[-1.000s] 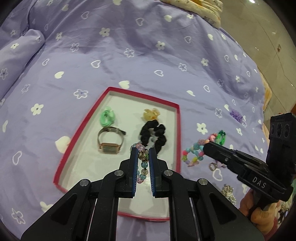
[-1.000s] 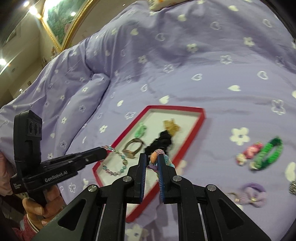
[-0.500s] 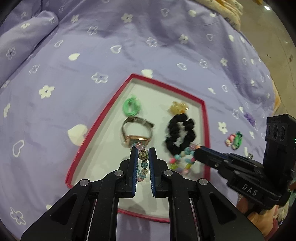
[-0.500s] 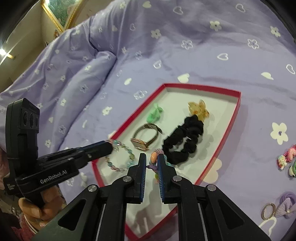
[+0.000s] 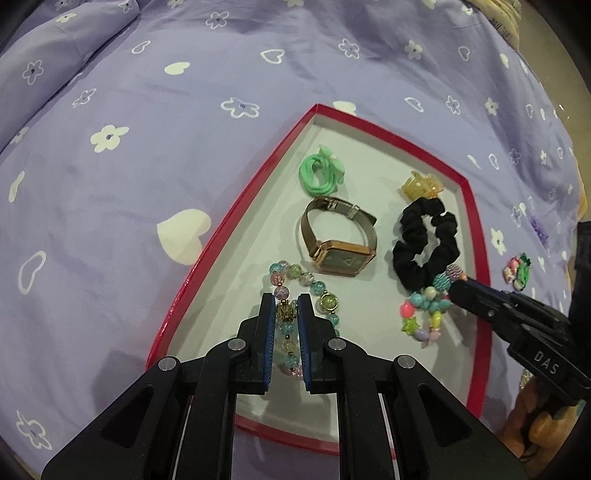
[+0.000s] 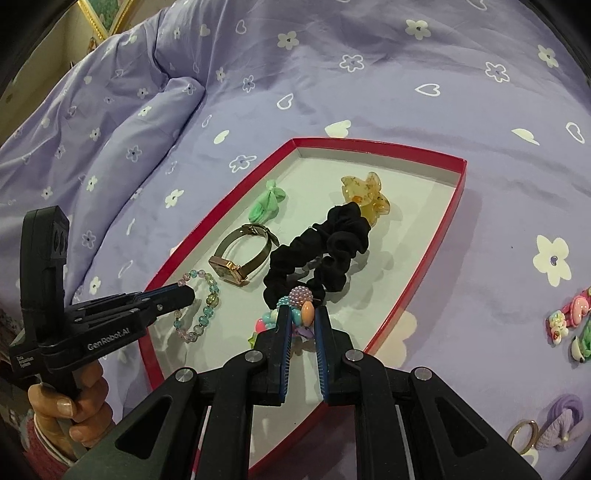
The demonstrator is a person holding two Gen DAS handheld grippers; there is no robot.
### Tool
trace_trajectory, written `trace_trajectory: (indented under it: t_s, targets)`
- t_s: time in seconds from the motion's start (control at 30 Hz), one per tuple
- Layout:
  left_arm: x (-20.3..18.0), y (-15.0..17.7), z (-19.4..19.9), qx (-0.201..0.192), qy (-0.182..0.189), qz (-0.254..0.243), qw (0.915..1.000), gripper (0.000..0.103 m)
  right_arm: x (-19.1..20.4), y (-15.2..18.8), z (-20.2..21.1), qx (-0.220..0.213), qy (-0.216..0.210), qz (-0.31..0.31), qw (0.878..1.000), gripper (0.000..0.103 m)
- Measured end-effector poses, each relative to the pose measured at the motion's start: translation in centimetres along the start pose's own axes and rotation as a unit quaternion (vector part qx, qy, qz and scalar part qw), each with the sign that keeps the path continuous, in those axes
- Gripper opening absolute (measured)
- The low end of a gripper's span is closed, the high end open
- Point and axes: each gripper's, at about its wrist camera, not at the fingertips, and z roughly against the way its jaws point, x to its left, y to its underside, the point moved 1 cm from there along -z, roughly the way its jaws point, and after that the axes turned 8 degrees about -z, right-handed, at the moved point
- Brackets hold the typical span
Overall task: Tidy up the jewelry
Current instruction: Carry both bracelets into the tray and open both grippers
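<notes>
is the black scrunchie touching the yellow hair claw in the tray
Touching. In the right wrist view the far end of the black scrunchie overlaps the yellow hair claw; the left wrist view shows no gap either.

Purple bedspread (image 5: 155, 122) printed with white hearts and flowers covered the bed, bunched into a fold (image 6: 147, 122) on one side. Gold picture frame (image 6: 107, 14) visible at the room's edge.

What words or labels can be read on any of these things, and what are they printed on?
"DAS": white letters on the right gripper, seen from the left wrist.
"GenRobot.AI": white letters on the left gripper, seen from the right wrist.
Small white label low on that left gripper's handle: too small to read.
Nothing readable on the jewelry or the red tray.
</notes>
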Motion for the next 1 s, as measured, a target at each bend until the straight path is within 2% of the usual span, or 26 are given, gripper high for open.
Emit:
trace_trajectory:
  t_s: [0.33, 0.57, 0.6, 0.67, 0.8, 0.9, 1.0]
  targets:
    - [-0.5, 0.1, 0.0, 0.003, -0.012, -0.010, 0.9999, 0.013, 0.2, -0.1, 0.0, 0.003, 0.008, 0.012, 1.000, 0.016]
    - [-0.7, -0.2, 0.7, -0.002, -0.015, -0.008, 0.9999, 0.027, 0.2, -0.1, 0.4, -0.001, 0.000, 0.005, 1.000, 0.019]
    - [-0.7, -0.2, 1.0, -0.004, -0.015, -0.008, 0.9998, 0.028, 0.2, -0.1, 0.6, -0.004, -0.004, 0.003, 1.000, 0.020]
    - [-1.0, -0.3, 1.4, -0.008, -0.015, -0.010, 0.9998, 0.030, 0.2, -0.2, 1.3, -0.011, -0.008, 0.000, 1.000, 0.029]
    - [-1.8, -0.5, 2.6, -0.018, -0.013, -0.016, 0.9996, 0.031, 0.2, -0.2, 3.0, -0.029, -0.018, -0.003, 0.999, 0.030]
    - [-2.7, -0.6, 3.7, -0.029, -0.010, -0.022, 0.9993, 0.037, -0.3, 0.0, 4.5, -0.043, -0.020, -0.011, 0.999, 0.033]
    - [-3.9, -0.9, 4.6, -0.040, -0.003, -0.032, 0.9987, 0.038, -1.4, 0.5, 6.3, -0.057, -0.017, -0.024, 0.998, 0.035]
